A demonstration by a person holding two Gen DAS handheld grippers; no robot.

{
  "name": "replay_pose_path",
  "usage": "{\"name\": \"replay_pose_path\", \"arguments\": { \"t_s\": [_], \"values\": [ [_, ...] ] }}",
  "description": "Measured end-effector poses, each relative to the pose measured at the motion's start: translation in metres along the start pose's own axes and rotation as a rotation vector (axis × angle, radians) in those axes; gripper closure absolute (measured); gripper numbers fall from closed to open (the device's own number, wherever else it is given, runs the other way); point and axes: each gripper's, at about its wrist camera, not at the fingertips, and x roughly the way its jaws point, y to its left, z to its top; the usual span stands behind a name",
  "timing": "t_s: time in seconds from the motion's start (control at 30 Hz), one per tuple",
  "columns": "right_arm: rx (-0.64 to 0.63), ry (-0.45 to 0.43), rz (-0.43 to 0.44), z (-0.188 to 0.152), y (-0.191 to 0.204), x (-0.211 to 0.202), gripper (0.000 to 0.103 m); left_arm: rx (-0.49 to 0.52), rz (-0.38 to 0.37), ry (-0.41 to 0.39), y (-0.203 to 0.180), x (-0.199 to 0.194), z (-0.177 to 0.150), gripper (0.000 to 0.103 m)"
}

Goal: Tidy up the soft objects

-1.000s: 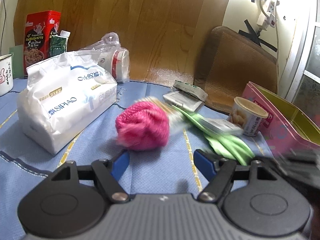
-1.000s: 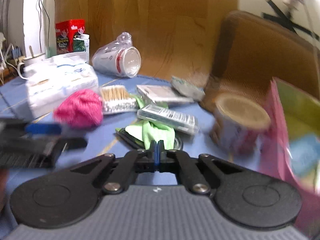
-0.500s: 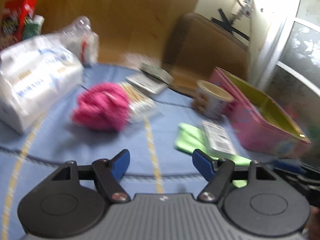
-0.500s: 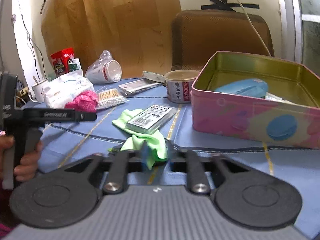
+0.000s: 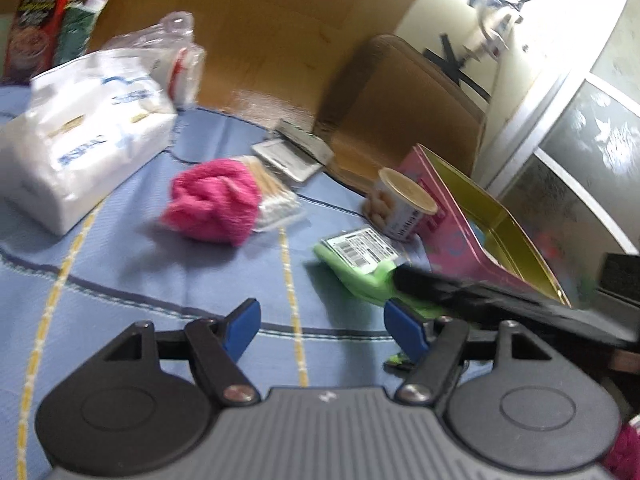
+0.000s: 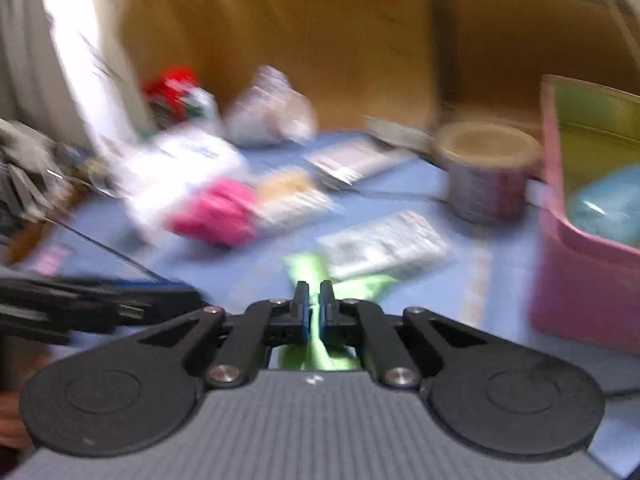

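Note:
A green cloth (image 5: 360, 276) lies on the blue tablecloth under a flat clear packet (image 5: 358, 248). My right gripper (image 6: 314, 310) is shut on the near end of the green cloth (image 6: 308, 268); it also shows in the left wrist view (image 5: 404, 276) as a dark bar reaching the cloth. A pink fluffy ball (image 5: 214, 210) sits left of centre, also in the right wrist view (image 6: 218, 216). My left gripper (image 5: 324, 326) is open and empty, low over the cloth, nearer than the ball. The right wrist view is blurred.
A pink tin (image 5: 472, 240) with a yellow inside stands open at the right, holding a blue item (image 6: 608, 204). A round cup (image 5: 404, 208), cotton swabs (image 5: 272, 196), a white tissue pack (image 5: 80, 148), flat packets and a bagged cup lie around.
My right gripper has moved in and closed on the green cloth's near end. My left gripper has stayed open and the view has swung slightly left.

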Motion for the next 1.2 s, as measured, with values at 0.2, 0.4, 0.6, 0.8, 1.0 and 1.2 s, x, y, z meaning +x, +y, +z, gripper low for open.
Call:
{"name": "replay_pose_path", "arguments": {
  "t_s": [0.2,0.4,0.6,0.8,1.0,1.2],
  "values": [
    [-0.099,-0.088,0.098,-0.011,0.028,-0.035,0.096,-0.030,-0.075,0.048,0.008,-0.003,-0.004,0.037],
    [-0.261,0.039,0.039,-0.056,0.047,-0.032,0.072,-0.026,-0.073,0.083,0.007,-0.002,-0.007,0.043],
    [-0.256,0.035,-0.008,-0.068,0.042,-0.042,0.054,0.055,-0.056,0.120,-0.015,0.003,-0.013,0.043],
    [-0.263,0.054,-0.054,-0.078,0.037,-0.035,0.073,0.109,-0.092,0.208,-0.043,0.025,-0.030,0.069],
    [-0.341,-0.066,-0.077,-0.072,0.044,-0.053,0.097,0.180,-0.169,0.184,-0.082,0.020,-0.008,0.079],
    [-0.398,-0.316,-0.265,-0.046,0.030,-0.094,0.097,0.348,-0.268,0.072,-0.159,0.026,0.037,0.079]
  ]
}}
